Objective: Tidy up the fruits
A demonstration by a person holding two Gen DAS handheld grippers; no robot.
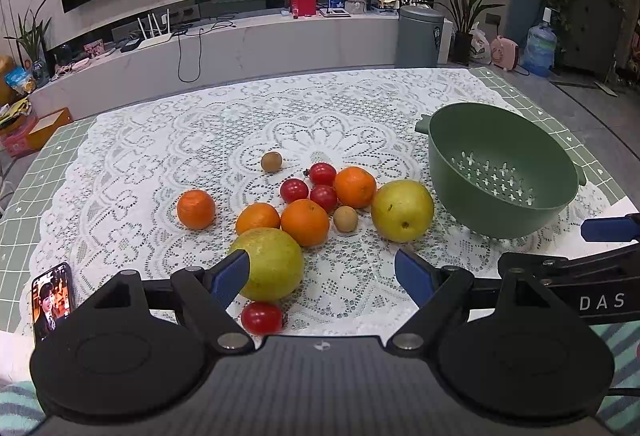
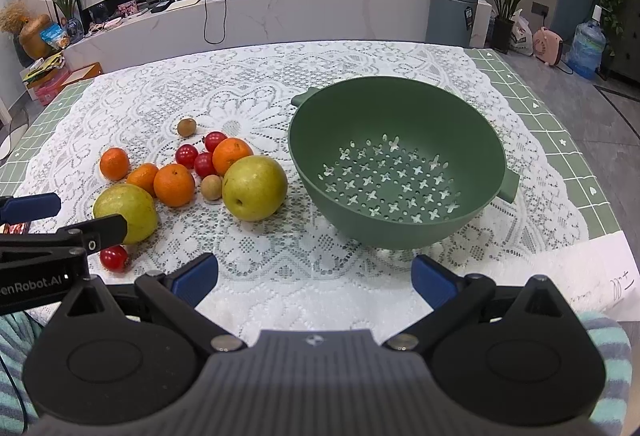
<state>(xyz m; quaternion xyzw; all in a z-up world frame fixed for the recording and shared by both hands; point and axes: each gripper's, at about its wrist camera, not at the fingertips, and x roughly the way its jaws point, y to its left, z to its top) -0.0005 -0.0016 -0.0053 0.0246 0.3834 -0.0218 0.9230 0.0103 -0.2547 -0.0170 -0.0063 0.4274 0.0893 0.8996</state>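
Jaws wide apart and empty on both tools. Left wrist view: left gripper (image 1: pixel 322 276) low over the lace cloth (image 1: pixel 160 139), its left finger just beside the near pear (image 1: pixel 272 264); oranges, cherry tomatoes and a second pear (image 1: pixel 402 211) clustered beyond. Right wrist view: right gripper (image 2: pixel 314 276) facing the empty green colander (image 2: pixel 304 139); bare lace between. Step judged: first pick, nothing yet sorted; next move calls for centring on the near pear.

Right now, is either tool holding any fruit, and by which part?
Nothing is held. The left tool is open, its left finger in front of the near yellow-green pear without clamping it. The right tool is open over bare white lace cloth.
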